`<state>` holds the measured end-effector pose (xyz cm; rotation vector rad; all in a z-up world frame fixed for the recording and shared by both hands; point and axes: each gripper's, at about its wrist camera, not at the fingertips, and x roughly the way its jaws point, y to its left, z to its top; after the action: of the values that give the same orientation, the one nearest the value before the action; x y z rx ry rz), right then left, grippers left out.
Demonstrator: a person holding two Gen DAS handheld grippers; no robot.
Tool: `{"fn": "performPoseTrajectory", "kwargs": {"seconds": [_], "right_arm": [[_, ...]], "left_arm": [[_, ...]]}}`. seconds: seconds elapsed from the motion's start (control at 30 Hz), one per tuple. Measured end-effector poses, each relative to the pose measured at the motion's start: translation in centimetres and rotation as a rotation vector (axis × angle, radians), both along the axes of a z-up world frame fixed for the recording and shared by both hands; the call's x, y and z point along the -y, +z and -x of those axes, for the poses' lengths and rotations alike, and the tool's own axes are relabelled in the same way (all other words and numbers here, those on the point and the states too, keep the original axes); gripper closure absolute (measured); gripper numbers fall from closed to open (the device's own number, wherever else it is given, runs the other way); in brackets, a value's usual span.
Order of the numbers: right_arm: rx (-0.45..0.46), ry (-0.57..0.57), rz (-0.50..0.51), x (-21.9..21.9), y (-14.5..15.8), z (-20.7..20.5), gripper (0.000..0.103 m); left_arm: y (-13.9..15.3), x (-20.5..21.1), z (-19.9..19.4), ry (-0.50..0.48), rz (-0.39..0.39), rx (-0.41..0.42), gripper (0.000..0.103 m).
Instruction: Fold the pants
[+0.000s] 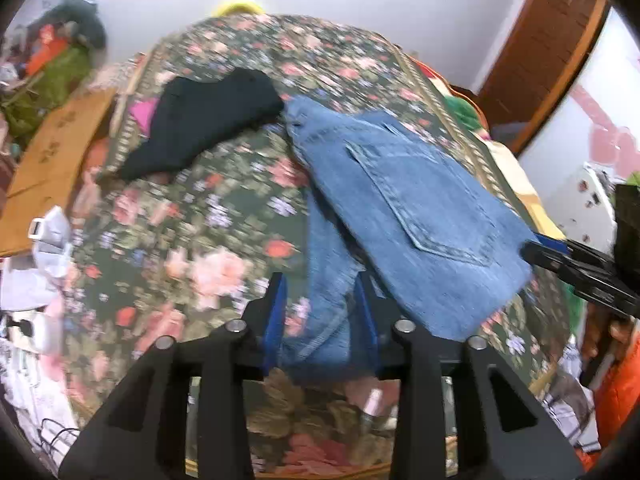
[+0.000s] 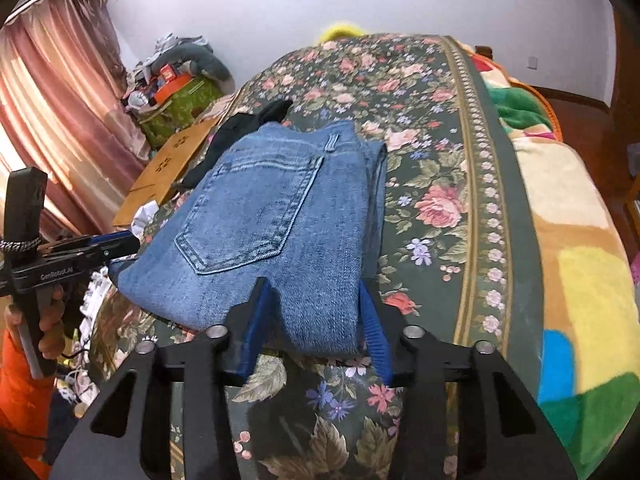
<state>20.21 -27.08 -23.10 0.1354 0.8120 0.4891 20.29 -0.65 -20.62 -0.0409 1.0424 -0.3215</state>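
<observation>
One pair of blue jeans (image 2: 276,220) lies on one floral bedspread (image 2: 436,160), with one black garment (image 1: 204,120) beside it. Two grippers show, the left gripper (image 1: 322,308) and the right gripper (image 2: 316,320). One cardboard sheet (image 2: 172,164) lies at the bed's edge.

"GenRobot.AI" on left gripper (image 2: 124,245)
</observation>
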Motion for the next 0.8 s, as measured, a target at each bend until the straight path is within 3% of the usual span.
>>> {"fn": "performPoseTrajectory", "kwargs": {"seconds": [0.13,0.3,0.63,0.67,0.73,0.8], "right_arm": [[-0.011,0.027,0.038,-0.4,-1.1,-0.1,0.078],[-0.044,0.07,0.059,-0.1,-2.3,-0.3,0.082],[-0.024,0.142,0.127,0.1,1.3,-0.9,0.08],[-0.011,0.139,0.121,0.2,1.8,-1.2,0.079],[0.017,0.123,0.105,0.4,2.8,-2.0,0.065],[0.052,0.106,0.091,0.4,3.7,-3.2,0.057]], "left_arm": [[-1.3,1.1,0.3,-0.019,-0.055,0.016,0.07],[-2.2,1.1,1.0,0.005,-0.106,0.051,0.067],[0.0,0.5,-1.2,0.017,-0.106,0.064,0.064],[0.6,0.5,-1.8,0.028,-0.127,0.084,0.063],[1.4,0.4,-3.2,0.039,-0.141,0.105,0.051],[2.2,0.3,-5.0,0.05,-0.132,0.131,0.047]]}}
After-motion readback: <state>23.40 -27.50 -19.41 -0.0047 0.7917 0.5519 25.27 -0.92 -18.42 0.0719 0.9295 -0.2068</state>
